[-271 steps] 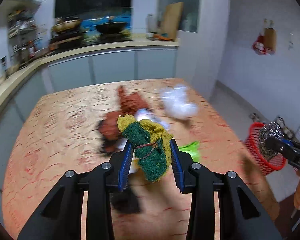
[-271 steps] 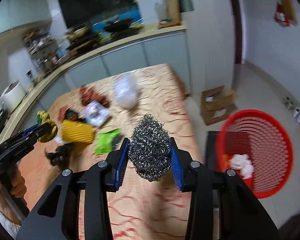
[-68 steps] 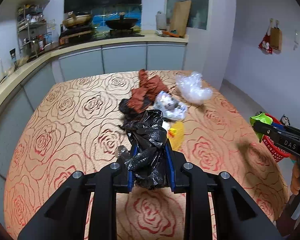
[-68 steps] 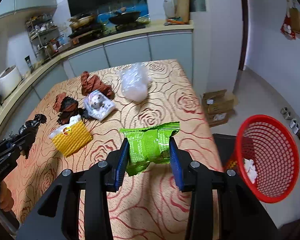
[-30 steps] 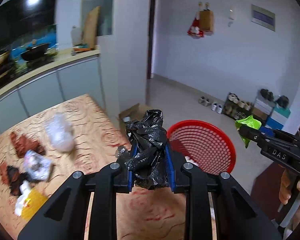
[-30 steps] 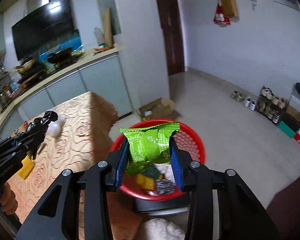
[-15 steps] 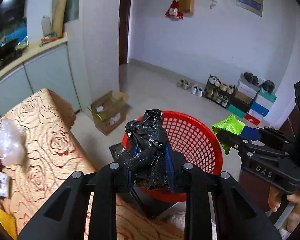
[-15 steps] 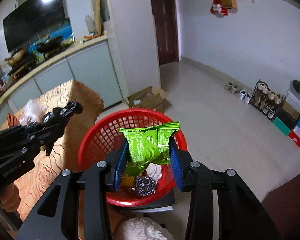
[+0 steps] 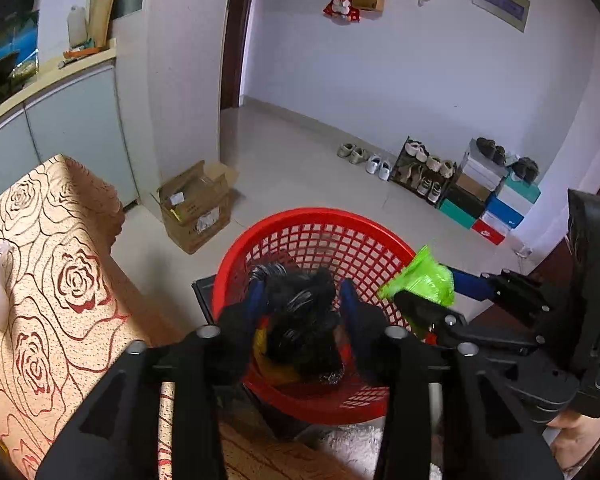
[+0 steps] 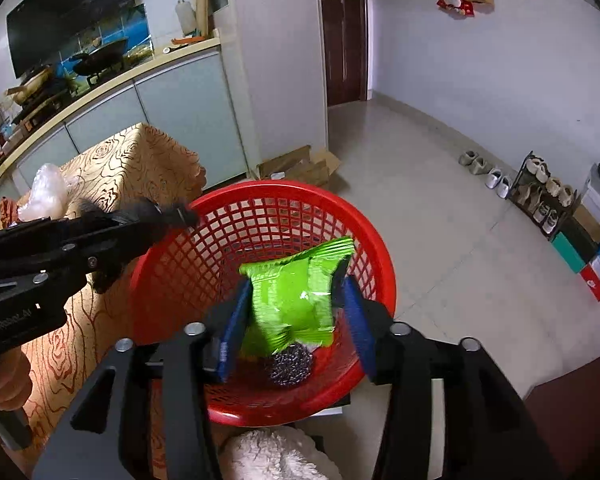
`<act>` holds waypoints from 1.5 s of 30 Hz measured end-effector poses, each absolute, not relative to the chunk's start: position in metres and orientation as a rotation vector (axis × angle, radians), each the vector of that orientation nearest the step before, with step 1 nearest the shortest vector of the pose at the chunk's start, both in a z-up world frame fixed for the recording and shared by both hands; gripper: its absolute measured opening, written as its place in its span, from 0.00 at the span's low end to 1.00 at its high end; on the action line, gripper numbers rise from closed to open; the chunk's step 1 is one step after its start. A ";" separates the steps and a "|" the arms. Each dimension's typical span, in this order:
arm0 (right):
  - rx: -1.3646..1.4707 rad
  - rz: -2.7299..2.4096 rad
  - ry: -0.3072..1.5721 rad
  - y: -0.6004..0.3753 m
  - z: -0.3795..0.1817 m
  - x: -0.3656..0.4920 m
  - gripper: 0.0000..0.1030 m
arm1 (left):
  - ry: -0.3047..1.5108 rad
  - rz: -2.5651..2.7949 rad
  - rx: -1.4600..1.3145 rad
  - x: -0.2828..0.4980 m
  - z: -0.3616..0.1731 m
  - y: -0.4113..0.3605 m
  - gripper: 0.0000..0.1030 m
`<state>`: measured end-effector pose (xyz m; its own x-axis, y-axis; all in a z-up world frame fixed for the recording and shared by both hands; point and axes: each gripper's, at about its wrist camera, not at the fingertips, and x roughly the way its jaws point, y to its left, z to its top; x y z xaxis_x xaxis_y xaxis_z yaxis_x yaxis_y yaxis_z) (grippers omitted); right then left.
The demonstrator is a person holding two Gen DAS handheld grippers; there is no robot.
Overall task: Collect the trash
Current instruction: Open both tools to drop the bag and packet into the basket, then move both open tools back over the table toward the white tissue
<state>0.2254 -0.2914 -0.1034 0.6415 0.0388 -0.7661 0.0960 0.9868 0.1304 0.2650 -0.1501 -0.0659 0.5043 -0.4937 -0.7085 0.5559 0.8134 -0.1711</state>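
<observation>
Grippers spread over red basket (image 10: 380, 256): left gripper (image 9: 302, 300) dropping black bag (image 9: 304, 328), right gripper (image 10: 296, 312) green wrapper (image 10: 296, 300).

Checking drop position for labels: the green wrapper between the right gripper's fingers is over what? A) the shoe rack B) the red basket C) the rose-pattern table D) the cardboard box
B: the green wrapper hangs over the red basket, steel scrubber just below.
</observation>
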 end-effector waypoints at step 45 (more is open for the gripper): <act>0.172 0.156 0.779 -0.196 -0.048 0.193 0.58 | 0.646 -0.210 -0.008 0.168 -0.013 0.033 0.64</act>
